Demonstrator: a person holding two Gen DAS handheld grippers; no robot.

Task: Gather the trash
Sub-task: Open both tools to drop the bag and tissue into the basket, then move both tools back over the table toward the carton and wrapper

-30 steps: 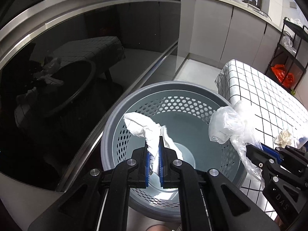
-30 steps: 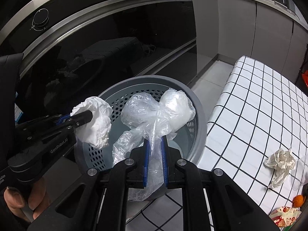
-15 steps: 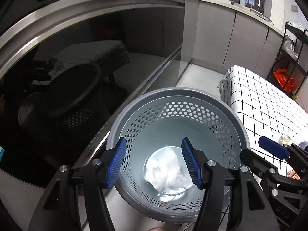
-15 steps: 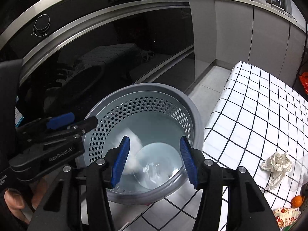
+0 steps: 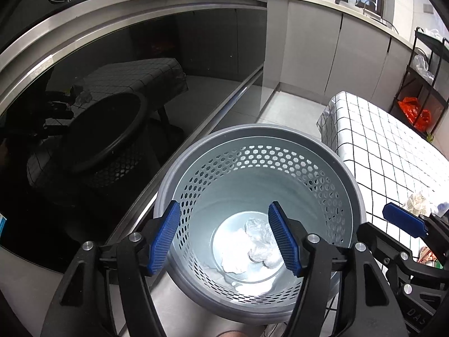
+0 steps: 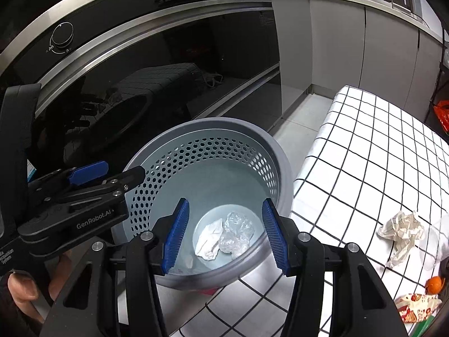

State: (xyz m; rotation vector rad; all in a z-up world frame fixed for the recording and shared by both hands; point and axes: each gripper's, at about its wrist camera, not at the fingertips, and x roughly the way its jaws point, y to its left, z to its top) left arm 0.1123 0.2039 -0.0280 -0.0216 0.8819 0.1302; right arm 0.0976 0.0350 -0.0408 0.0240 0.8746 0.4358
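A grey perforated trash basket [image 5: 322, 151] [image 6: 283, 157] stands on the floor beside the checked table. At its bottom lie a white crumpled tissue [image 5: 235, 248] [image 6: 208, 242] and a clear plastic bag [image 5: 259, 234] [image 6: 237, 234]. My left gripper [image 5: 228, 237] is open and empty above the basket's near rim; it also shows in the right wrist view [image 6: 112, 172]. My right gripper [image 6: 226, 234] is open and empty above the basket; one of its blue fingers [image 5: 402, 220] shows in the left wrist view.
A table with a black-and-white checked cloth [image 6: 364, 154] [image 5: 387, 151] stands right of the basket. On it lie a crumpled paper [image 6: 401, 231] [image 5: 418, 200], an orange object [image 6: 433, 282] and a printed wrapper [image 6: 415, 306]. A black glass oven front [image 5: 112, 98] is on the left.
Both grippers opened. The white tissue and the plastic bag dropped from the jaws to the bottom of the basket, where they now lie still.
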